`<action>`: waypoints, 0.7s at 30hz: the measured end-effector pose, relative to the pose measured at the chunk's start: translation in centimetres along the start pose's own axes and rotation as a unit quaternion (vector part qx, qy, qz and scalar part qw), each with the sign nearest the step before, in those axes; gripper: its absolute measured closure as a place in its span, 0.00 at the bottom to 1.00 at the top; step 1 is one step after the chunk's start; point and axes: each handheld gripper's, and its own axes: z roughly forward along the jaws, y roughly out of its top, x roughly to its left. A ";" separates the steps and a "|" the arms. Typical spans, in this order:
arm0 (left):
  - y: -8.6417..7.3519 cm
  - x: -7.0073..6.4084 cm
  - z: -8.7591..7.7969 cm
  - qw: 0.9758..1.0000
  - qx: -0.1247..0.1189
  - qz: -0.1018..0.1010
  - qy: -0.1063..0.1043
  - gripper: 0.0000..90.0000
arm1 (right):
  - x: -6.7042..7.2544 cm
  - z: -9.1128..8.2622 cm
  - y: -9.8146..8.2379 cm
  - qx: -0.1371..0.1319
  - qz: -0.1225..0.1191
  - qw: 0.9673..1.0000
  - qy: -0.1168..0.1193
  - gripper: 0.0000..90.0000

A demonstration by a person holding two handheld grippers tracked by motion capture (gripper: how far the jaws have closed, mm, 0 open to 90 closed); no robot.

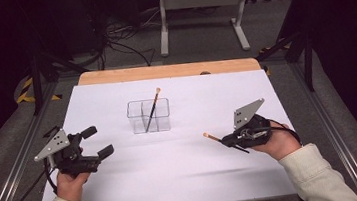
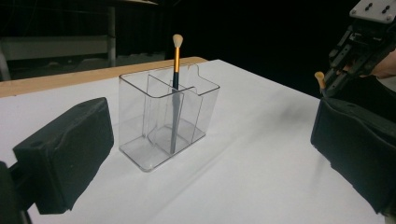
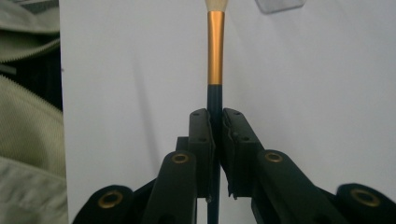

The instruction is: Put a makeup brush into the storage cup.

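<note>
My worry is tipping the light organizer (image 1: 149, 116) if the brush (image 3: 215, 56) I carry catches its rim or the brush already standing inside (image 2: 175, 88). My right tongs (image 3: 215, 126) are clenched on the dark handle, bristles forward, above the tabletop (image 1: 184, 175) right of the organizer. My left tongs (image 1: 94, 142) gape wide, holding nothing.

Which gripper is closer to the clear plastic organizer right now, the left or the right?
Left, by a small margin. The left gripper sits open, below-left of the clear organizer. The right gripper, shut on a brush, sits farther out, below-right.
</note>
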 end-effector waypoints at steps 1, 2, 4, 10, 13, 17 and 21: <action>0.0 0.0 0.0 1.000 0.000 0.000 0.000 0.00 | 0.0 -0.1 0.0 -0.012 0.003 1.000 -0.004 0.92; 0.0 0.0 0.0 1.000 0.001 -0.001 0.000 0.00 | -0.1 -0.2 0.1 -0.020 0.005 1.000 -0.005 0.92; 0.0 0.0 0.0 1.000 0.002 0.000 0.000 0.00 | -0.2 -0.6 0.2 -0.036 0.012 0.999 -0.010 0.92; 0.0 0.0 0.0 1.000 0.001 0.001 0.000 0.00 | -0.3 -1.2 0.4 -0.087 0.026 0.996 -0.024 0.92; 0.0 0.0 0.0 1.000 0.002 0.000 0.000 0.00 | -0.3 -1.5 0.3 -0.113 0.031 0.992 -0.036 0.92; 0.0 0.0 0.0 1.000 0.002 0.000 0.000 0.00 | -0.4 -1.6 0.2 -0.138 0.034 0.989 -0.047 0.92; 0.0 0.0 0.0 1.000 0.000 -0.001 0.000 0.00 | -0.4 -1.7 0.2 -0.167 0.039 0.984 -0.050 0.92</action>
